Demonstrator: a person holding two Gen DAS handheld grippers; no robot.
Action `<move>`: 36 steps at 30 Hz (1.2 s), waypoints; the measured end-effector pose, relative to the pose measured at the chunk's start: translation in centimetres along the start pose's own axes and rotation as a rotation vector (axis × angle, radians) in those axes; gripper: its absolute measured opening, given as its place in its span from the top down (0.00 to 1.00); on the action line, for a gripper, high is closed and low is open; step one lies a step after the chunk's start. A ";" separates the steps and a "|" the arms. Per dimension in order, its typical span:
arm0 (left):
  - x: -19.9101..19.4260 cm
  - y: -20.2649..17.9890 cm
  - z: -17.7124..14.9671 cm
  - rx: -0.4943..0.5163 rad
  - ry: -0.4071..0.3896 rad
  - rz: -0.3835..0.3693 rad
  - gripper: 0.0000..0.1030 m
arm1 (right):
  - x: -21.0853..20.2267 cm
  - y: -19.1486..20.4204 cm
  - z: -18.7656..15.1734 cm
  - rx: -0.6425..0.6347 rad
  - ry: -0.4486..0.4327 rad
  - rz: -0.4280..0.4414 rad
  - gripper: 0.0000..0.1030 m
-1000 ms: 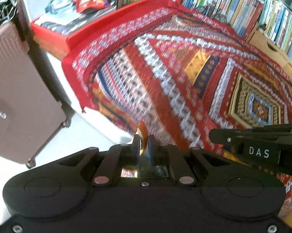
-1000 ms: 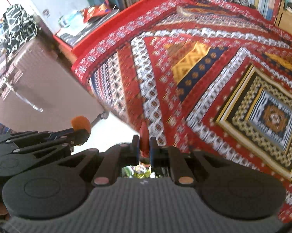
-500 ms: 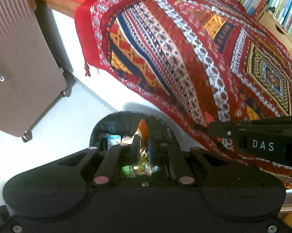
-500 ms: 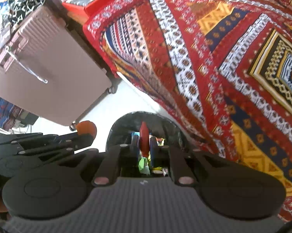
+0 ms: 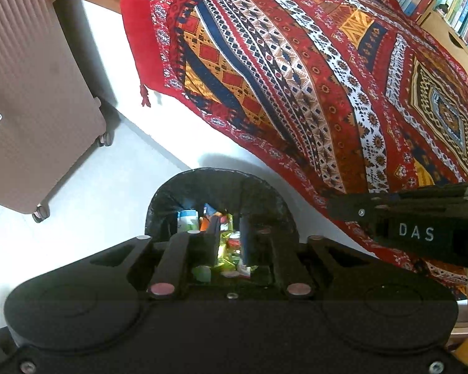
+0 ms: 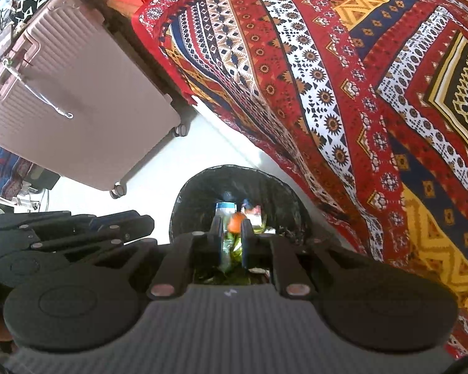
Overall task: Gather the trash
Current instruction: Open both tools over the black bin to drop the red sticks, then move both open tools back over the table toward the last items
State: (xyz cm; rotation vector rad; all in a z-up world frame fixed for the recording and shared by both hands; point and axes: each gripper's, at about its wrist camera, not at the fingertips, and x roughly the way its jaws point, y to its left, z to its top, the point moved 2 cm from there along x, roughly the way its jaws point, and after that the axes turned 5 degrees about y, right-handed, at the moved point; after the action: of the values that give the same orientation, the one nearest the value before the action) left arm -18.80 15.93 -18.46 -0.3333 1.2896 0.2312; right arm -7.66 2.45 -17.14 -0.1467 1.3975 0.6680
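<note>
A bin with a black liner (image 5: 265, 193) (image 6: 283, 187) stands on the white floor beside the draped cloth, holding wrappers (image 5: 226, 251) and a white container (image 5: 187, 218). My left gripper (image 5: 230, 229) hangs right over it, jaws opening, nothing pressed between the pads; it also shows at the left of the right wrist view as the left gripper (image 6: 146, 221). My right gripper (image 6: 231, 227) is beside it over the same bin, jaws opening. An orange piece (image 6: 235, 222) lies in the bin beyond its tips. The right gripper (image 5: 332, 210) crosses the left wrist view from the right.
A pink wheeled suitcase (image 5: 31, 78) (image 6: 78, 93) stands on the floor to the left of the bin. A red patterned cloth (image 5: 296, 78) (image 6: 327, 78) hangs over the furniture at right, its hem close to the bin. Bookshelves (image 5: 451, 0) line the far side.
Both grippers sank from over the cloth down to the bin. The orange piece has left the left jaws and the red piece the right jaws. Both pairs of fingers have parted slightly.
</note>
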 end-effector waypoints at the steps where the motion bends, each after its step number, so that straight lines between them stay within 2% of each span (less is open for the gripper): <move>1: 0.0 0.0 0.0 0.002 -0.002 0.002 0.84 | 0.1 0.1 0.0 0.002 -0.002 -0.001 0.81; 3: -0.1 0.0 0.1 0.006 -0.005 0.006 0.82 | 0.0 0.0 0.1 0.011 -0.009 -0.003 0.79; 5: -0.3 0.0 0.2 0.011 -0.011 0.012 0.77 | -0.1 -0.2 0.3 0.022 -0.012 -0.001 0.61; 9: -1.3 0.1 0.7 0.017 -0.043 0.029 0.59 | -0.7 -0.4 0.5 0.041 -0.033 0.007 0.57; 14: -3.7 0.1 2.2 0.006 -0.109 0.038 0.50 | -3.1 -0.6 1.6 0.058 -0.088 0.019 0.48; 18: -6.4 -0.2 4.3 -0.010 -0.190 0.032 0.41 | -6.0 -1.0 3.4 0.068 -0.154 0.028 0.45; 22: -9.0 -1.0 6.7 -0.017 -0.263 0.014 0.40 | -9.5 -1.7 5.3 0.072 -0.232 0.021 0.44; 24: -10.2 -1.7 8.2 -0.012 -0.300 0.004 0.34 | -11.3 -2.2 6.4 0.072 -0.273 0.015 0.43; 28: -12.0 -4.1 11.2 0.023 -0.374 -0.004 0.28 | -14.2 -3.7 8.8 0.080 -0.340 -0.005 0.43; 36: -12.3 -9.7 17.3 0.063 -0.427 -0.028 0.27 | -18.7 -8.7 14.3 0.095 -0.425 -0.037 0.42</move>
State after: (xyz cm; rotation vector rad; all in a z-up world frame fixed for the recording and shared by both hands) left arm -3.14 13.46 -1.36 -0.2320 0.8684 0.2229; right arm 8.64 -4.33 0.71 0.0440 1.0122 0.5614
